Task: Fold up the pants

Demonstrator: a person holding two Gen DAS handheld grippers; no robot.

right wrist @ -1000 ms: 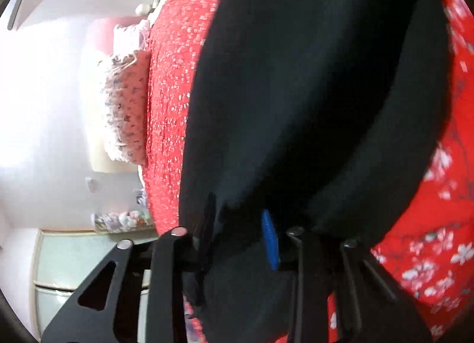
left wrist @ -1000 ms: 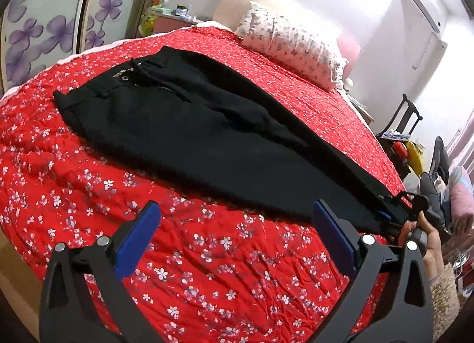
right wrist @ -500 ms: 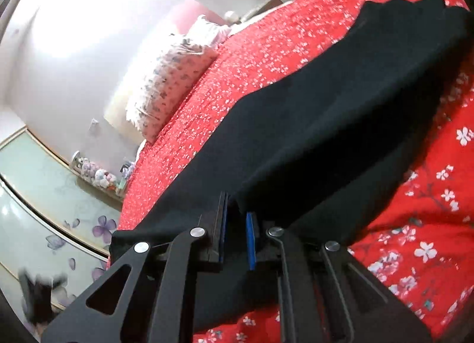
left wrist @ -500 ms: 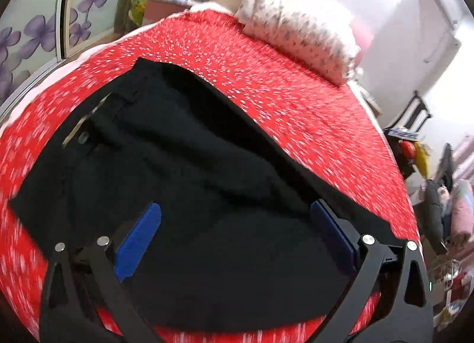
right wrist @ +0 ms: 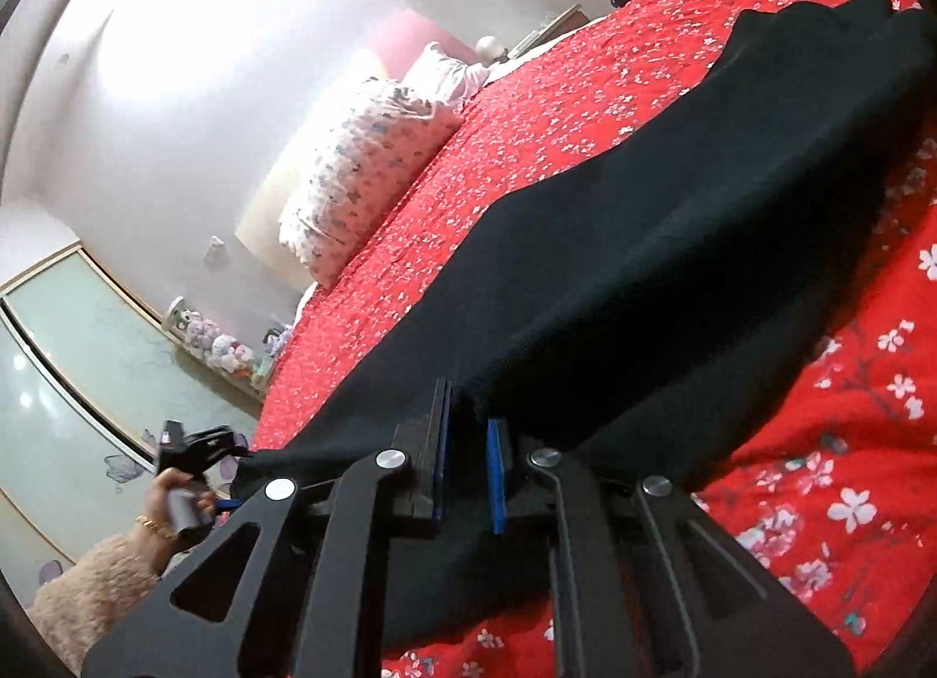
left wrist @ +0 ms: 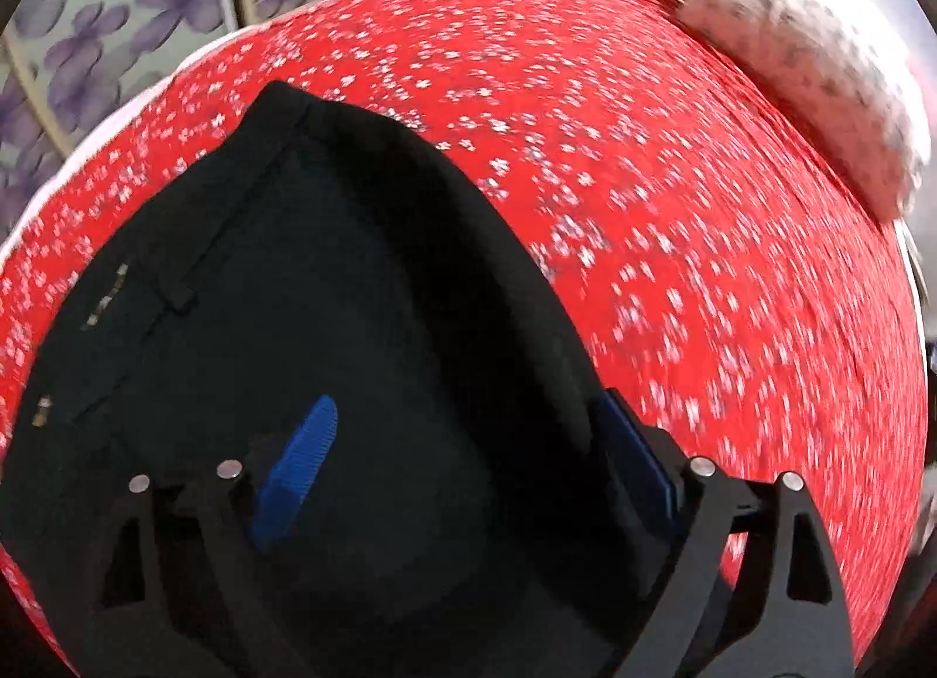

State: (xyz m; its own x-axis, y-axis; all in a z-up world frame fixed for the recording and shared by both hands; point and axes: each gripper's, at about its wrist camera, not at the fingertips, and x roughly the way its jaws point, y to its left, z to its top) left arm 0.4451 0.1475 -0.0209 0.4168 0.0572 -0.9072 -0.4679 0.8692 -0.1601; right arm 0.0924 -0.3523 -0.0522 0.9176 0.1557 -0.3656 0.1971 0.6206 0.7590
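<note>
Flanking pants point(right wrist: 673, 268): pillow point(right wrist: 363, 174), bedspread point(right wrist: 849, 473)

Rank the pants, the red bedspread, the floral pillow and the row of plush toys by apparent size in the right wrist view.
1. black pants and red bedspread: too close to rank, and the pants lie nearest the camera.
2. floral pillow
3. plush toys, smallest, though farthest away.

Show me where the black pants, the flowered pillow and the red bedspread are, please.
black pants point(right wrist: 673, 245), right wrist view, on the middle of the leg fabric.
flowered pillow point(right wrist: 363, 168), right wrist view, on its top face.
red bedspread point(left wrist: 673, 180), left wrist view, on bare quilt.
</note>
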